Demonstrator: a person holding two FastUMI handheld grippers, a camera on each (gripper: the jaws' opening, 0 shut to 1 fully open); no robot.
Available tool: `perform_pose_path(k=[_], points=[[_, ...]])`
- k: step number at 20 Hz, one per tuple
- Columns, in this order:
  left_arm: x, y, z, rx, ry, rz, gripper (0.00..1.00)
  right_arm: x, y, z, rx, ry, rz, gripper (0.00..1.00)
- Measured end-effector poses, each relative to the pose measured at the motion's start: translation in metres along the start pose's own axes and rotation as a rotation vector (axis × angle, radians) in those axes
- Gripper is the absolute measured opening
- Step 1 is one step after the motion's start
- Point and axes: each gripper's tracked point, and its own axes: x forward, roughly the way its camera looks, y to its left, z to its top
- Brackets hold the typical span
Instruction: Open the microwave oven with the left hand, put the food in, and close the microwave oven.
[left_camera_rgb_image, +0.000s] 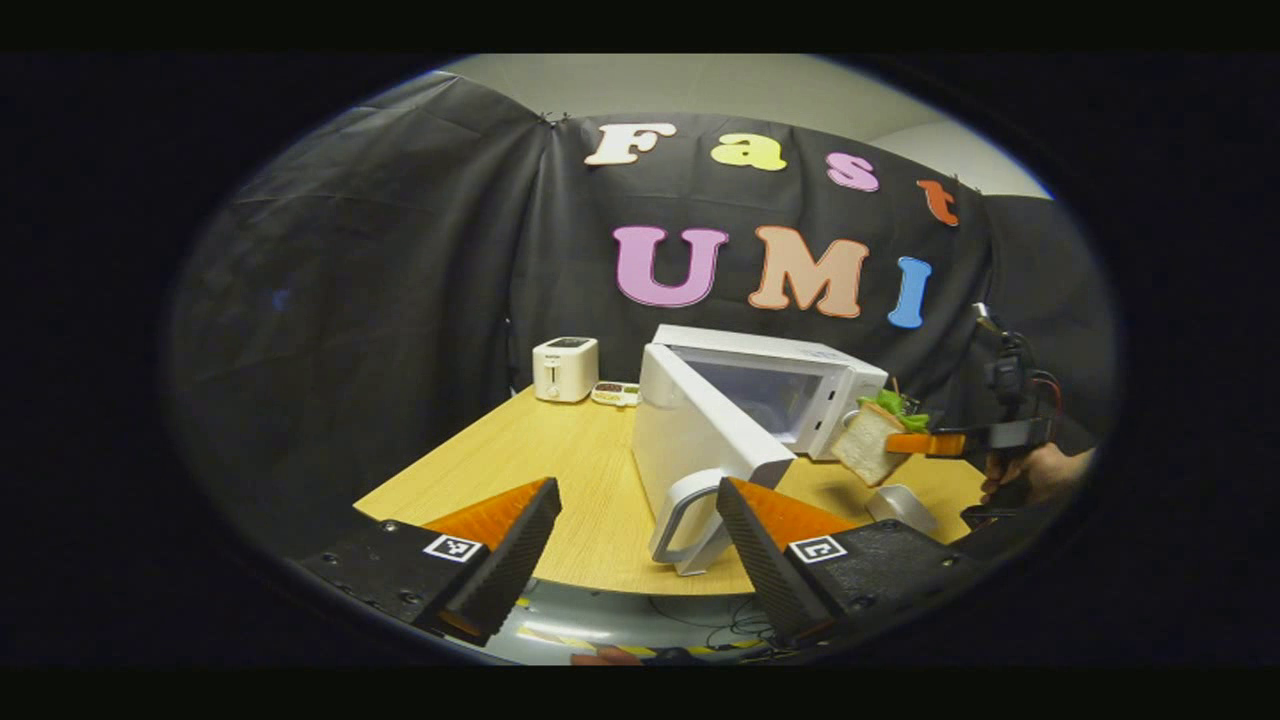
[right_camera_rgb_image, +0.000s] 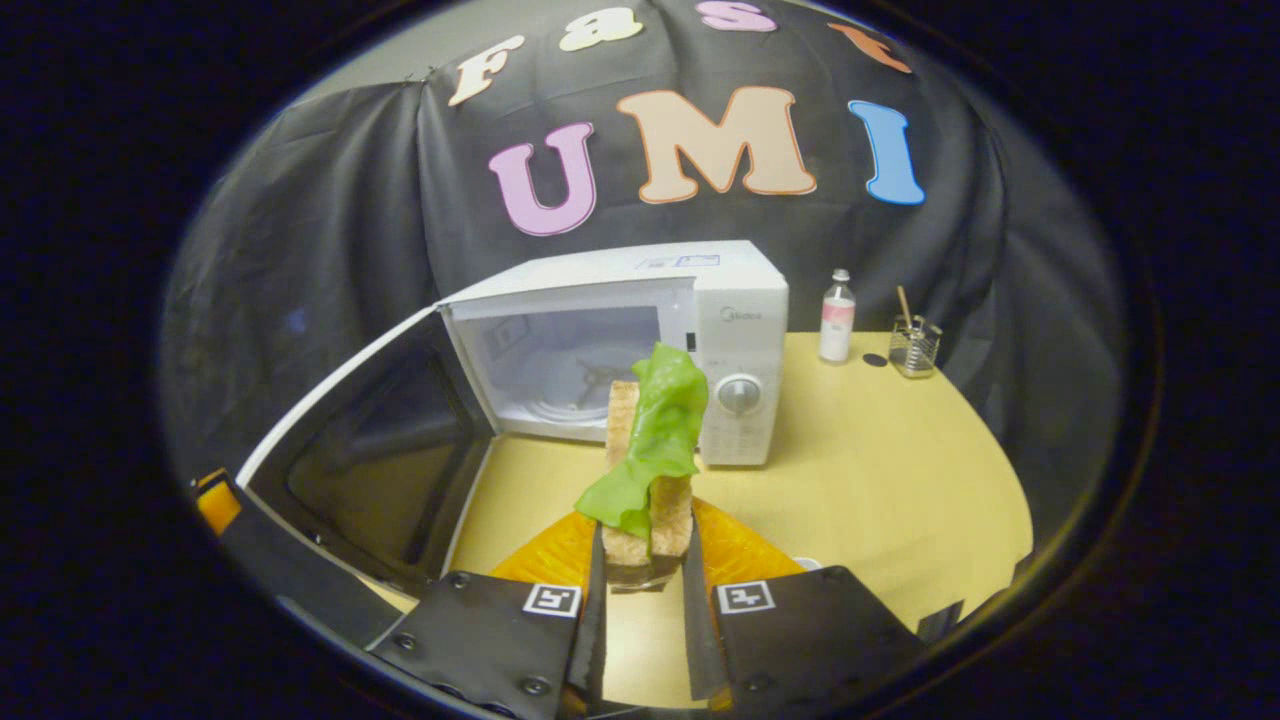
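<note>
Your right claw grips the sandwich upright before the open microwave; carry it level past the door onto the turntable. Keep your wide-open left claw clear.

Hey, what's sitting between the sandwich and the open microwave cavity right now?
Nothing: in the right gripper view, just bare tabletop separates the sandwich, held in the right gripper, from the microwave cavity.

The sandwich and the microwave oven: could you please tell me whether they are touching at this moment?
Apart. In the right gripper view, the sandwich stands clamped between the right hand-held gripper fingers, with bare table visible between it and the microwave oven.
</note>
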Motion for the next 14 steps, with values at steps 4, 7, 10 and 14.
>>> perform_pose_path(k=[4,7,10,14], points=[[-0.005,0.002,-0.004,0.015,0.018,0.019,0.96,0.043,0.025,0.016,0.161,0.014,0.022,0.28],[-0.009,0.002,-0.003,0.019,0.019,0.026,0.96,0.076,0.046,0.017,0.317,0.036,0.035,0.28],[-0.008,0.009,-0.004,0.001,0.027,0.057,0.96,0.107,0.064,0.008,0.569,0.072,0.017,0.29],[-0.009,0.018,0.001,-0.052,0.02,0.091,0.92,0.137,0.093,0.012,0.731,0.061,0.036,0.35]])
